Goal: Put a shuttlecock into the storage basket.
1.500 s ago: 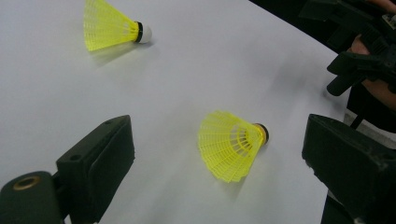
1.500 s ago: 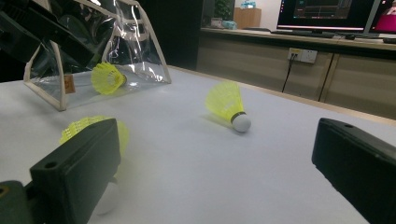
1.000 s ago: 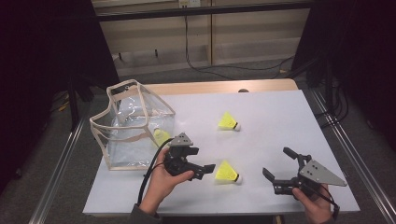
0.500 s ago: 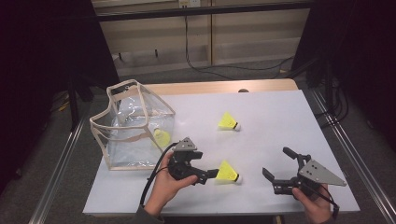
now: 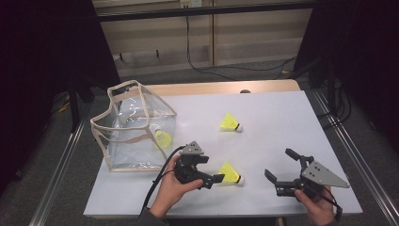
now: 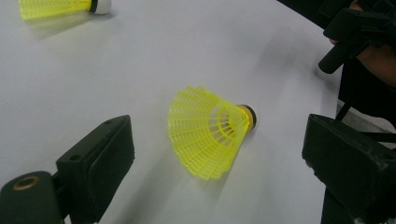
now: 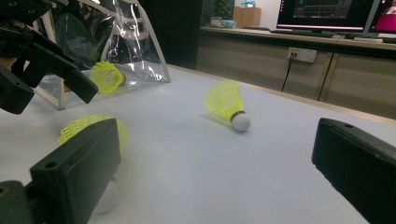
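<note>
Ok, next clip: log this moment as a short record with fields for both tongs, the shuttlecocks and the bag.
left tongs: open, jaws either side of the near shuttlecock, not closed on it
right tongs: open, holding nothing
far shuttlecock: lying loose on the white table
third shuttlecock: inside the clear bag

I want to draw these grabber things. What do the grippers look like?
Both are black. The left gripper has two chunky black jaws, a small grey plate on top and a black cable trailing back past the wrist. The right gripper has a bigger grey three-cornered plate with small holes. A dark sleeve edge shows at the left wrist.
</note>
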`<action>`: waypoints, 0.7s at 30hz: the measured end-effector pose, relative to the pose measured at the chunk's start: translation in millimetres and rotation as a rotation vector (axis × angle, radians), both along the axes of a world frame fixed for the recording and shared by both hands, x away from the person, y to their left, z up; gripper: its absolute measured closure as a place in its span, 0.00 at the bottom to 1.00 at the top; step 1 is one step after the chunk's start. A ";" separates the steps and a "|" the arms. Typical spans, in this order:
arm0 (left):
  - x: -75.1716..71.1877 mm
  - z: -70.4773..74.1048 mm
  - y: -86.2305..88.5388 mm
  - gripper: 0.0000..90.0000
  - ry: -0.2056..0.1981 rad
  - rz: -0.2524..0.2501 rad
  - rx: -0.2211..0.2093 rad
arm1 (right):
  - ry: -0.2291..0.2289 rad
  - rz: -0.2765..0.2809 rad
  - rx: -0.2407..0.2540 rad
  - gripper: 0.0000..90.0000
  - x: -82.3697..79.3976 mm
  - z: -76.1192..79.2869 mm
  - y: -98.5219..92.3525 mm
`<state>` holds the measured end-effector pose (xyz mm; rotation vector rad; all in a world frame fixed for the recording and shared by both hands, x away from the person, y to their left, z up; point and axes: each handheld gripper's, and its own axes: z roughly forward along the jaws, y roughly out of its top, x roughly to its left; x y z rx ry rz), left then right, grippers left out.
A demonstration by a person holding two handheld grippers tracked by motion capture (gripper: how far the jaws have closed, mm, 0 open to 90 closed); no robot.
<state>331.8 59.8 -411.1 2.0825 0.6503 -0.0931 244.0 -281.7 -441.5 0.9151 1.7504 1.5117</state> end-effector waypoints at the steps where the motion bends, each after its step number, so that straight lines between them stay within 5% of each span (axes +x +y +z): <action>1: 0.1 -0.3 -0.5 0.10 -0.001 -0.001 -0.002 | 0.001 0.000 0.001 0.01 -0.1 0.0 0.0; 21: 0.2 -5.4 -6.4 0.12 0.007 -0.023 0.004 | 0.001 0.000 -0.004 0.01 0.2 -0.8 0.9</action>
